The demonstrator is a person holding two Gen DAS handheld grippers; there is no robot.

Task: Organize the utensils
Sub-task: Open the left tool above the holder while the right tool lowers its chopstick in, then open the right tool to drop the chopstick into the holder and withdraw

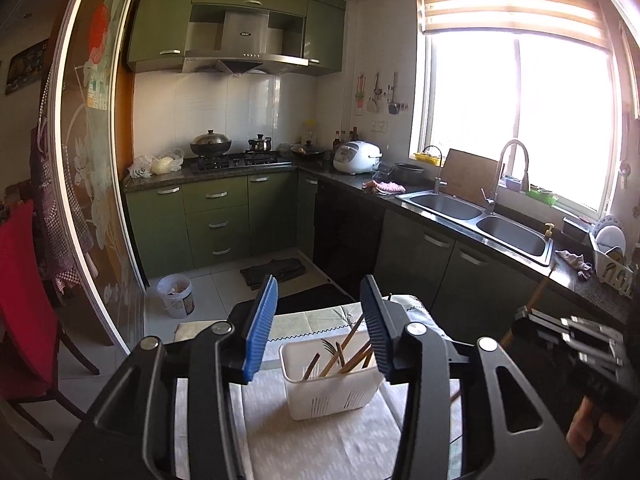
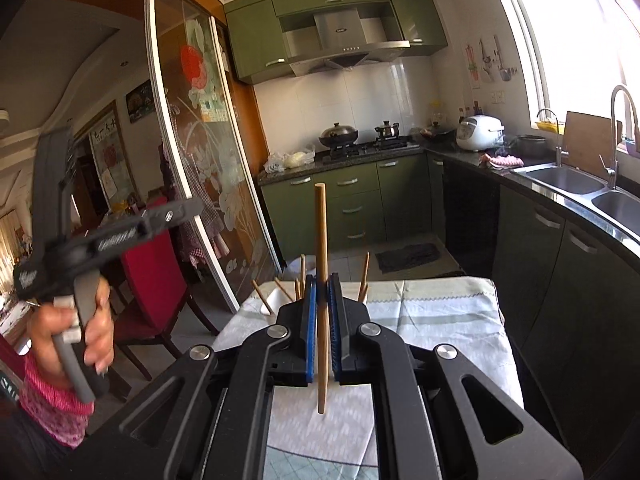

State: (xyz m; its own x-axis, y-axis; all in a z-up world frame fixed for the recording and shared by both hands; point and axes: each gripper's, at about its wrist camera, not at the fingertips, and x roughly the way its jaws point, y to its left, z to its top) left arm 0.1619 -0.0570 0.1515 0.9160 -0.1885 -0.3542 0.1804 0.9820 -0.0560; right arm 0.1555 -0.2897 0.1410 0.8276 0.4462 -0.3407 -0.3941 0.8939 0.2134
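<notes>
- Hidden: in my right view the basket (image 2: 269, 301) sits mostly behind the right claw (image 2: 323, 280); only a white corner and some stick tips show.
- Blurred: in my left view the right claw's frame at the edge is smeared, its jaws unreadable there.
- Left claw (image 1: 320, 322): I see it spread, nothing between the pads, poised above the basket (image 1: 332, 396).
- Right claw: pressed together, pinching one chopstick (image 2: 321, 280) upright.
- Basket: on the cloth-covered worktop (image 1: 352, 444), holding chopsticks (image 1: 352, 360) and a fork (image 1: 330, 350).
</notes>
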